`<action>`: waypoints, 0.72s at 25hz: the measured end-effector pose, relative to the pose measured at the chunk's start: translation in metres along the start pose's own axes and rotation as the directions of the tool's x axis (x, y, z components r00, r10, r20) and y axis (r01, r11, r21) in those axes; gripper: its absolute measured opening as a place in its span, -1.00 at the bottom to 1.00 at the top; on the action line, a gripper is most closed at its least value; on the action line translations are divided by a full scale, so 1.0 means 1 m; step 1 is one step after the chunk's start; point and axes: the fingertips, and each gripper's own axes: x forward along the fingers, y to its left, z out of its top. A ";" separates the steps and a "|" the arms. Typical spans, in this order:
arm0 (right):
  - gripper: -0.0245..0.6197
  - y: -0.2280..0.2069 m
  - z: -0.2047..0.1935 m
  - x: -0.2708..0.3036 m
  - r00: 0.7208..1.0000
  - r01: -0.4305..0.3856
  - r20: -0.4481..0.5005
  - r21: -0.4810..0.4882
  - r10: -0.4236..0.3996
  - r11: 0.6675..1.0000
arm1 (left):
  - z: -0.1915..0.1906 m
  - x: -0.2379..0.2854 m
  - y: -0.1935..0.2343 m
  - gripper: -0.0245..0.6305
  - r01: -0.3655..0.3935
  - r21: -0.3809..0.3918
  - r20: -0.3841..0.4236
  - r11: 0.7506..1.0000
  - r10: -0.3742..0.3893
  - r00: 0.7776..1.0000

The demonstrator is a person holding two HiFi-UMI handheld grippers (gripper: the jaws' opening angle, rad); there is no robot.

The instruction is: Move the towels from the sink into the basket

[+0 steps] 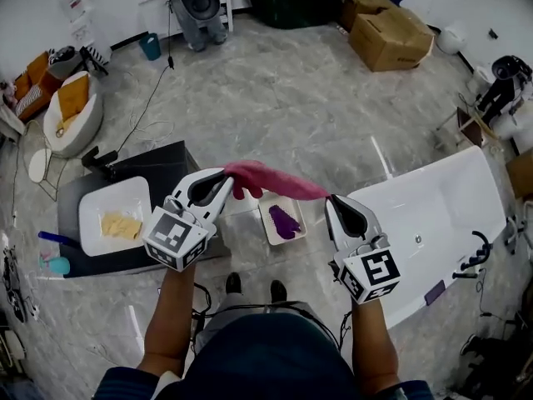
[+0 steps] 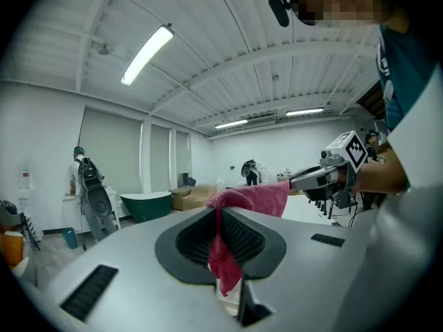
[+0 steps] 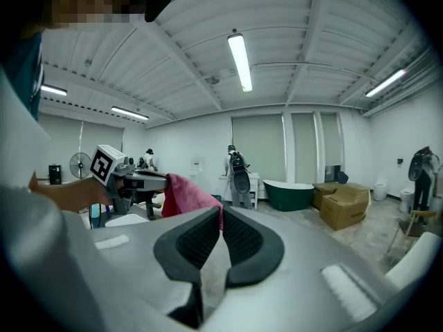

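Roughly midway, I'd judge: the pink towel (image 1: 271, 180) is up in the air, stretched btwn left gripper (image 1: 218, 182) and right gripper (image 1: 336, 205), each pinched shut on one end. It hangs over or just beyond the basket (image 1: 266, 220) on the floor, which already holds a purple towel (image 1: 284, 221). A yellow towel (image 1: 122, 225) lies in the sink (image 1: 96, 215) on the dark surface (image 1: 166, 169), so that's left to move after this drop. Hard to tell: basket depth, anything under the yellow towel, and how much cloth the right gripper has, since only a thin pink edge shows at its tips.
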 end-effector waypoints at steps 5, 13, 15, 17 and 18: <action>-0.85 -0.005 -0.008 -0.001 0.992 0.127 -0.014 0.018 -0.127 0.992 | -0.005 0.026 0.005 -0.85 0.123 0.010 0.004 0.992 -0.123 0.992; -0.85 0.001 -0.026 -0.015 0.947 0.322 -0.040 0.044 -0.320 0.946 | -0.015 0.046 0.004 -0.85 0.304 0.049 -0.008 0.951 -0.304 0.953; -0.85 0.003 -0.033 -0.020 0.933 0.358 -0.044 0.052 -0.356 0.932 | -0.022 0.049 0.001 -0.85 0.339 0.058 -0.017 0.939 -0.338 0.941; -0.85 0.004 -0.039 -0.024 0.923 0.385 -0.044 0.069 -0.383 0.920 | -0.030 0.055 -0.003 -0.85 0.367 0.061 -0.029 0.928 -0.366 0.930; -0.85 0.004 -0.043 -0.026 0.919 0.395 -0.045 0.078 -0.392 0.915 | -0.034 0.058 -0.005 -0.85 0.379 0.058 -0.034 0.924 -0.377 0.925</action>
